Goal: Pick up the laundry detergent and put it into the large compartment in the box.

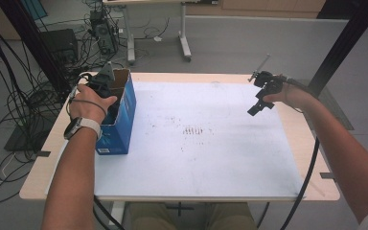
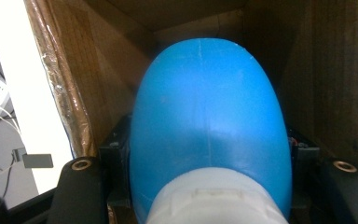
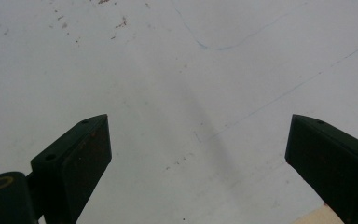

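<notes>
left claw (image 1: 106, 85): mine, upper left of the high view, dipped into the open top of the box; in the left gripper view its black jaws sit tight against both flanks of the blue object, so it's clamped on it
blue object (image 2: 209, 126): smooth, rounded, dome-like plastic, matte sheen, faint seam line down the middle; a pale grey-white ribbed collar at its lower end, bottom centre of the left gripper view; it sits inside the box, between my jaws
box (image 1: 124, 112): cardboard carton, blue printed outside, raw brown corrugated inside, rectangular, upright at the left edge of the table, top flaps open; glossy tape along one inner edge at upper left of the left gripper view
right claw (image 1: 261, 98): mine, upper right of the high view, held above the table, well apart from the box; in the right gripper view the two black blocky jaws stand wide apart at lower left and lower right, nothing between them
table (image 1: 211, 143): flat white sheet over a pale wood top, wood border showing at the sides; surface matte, speckled with small brownish marks near centre, thin faint pen lines in the right gripper view
left hand (image 1: 88, 103): wrapped on my left claw's grip, watch with pale strap on the wrist
floor: grey, tangled black cables at upper left of the high view
</notes>
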`<state>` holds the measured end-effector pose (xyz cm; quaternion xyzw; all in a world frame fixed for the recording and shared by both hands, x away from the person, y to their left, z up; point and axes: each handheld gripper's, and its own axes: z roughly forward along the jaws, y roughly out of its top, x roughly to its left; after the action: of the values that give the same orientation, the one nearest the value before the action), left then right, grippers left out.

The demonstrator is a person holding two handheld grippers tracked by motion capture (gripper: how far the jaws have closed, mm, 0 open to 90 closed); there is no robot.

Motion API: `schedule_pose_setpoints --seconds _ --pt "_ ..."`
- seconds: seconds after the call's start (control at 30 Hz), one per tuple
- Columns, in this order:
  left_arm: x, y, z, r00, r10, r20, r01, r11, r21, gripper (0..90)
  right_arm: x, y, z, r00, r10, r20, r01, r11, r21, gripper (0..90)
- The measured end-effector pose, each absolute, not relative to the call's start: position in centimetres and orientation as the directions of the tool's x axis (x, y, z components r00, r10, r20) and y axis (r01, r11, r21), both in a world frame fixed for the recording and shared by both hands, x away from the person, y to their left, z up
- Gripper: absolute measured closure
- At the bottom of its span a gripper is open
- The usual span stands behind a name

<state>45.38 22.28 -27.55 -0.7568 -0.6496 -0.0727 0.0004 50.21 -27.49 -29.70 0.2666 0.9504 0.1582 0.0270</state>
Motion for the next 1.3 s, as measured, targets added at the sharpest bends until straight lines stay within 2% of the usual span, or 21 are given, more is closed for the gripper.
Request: schedule_pose_setpoints --seconds 0.73,1.3 --pt "45.4 22.29 -27.56 0.152 0.983 0.108 0.982 -0.162 0.101 37.0 50.23 -27.55 -29.73 -0.856 0.516 0.035 0.5 0.807 0.313 6.9" --pt "45.45 22.24 -27.55 0.154 0.984 0.092 0.981 -0.163 0.101 31.0 50.15 -27.63 -29.72 -0.855 0.518 0.034 0.502 0.807 0.312 6.9"
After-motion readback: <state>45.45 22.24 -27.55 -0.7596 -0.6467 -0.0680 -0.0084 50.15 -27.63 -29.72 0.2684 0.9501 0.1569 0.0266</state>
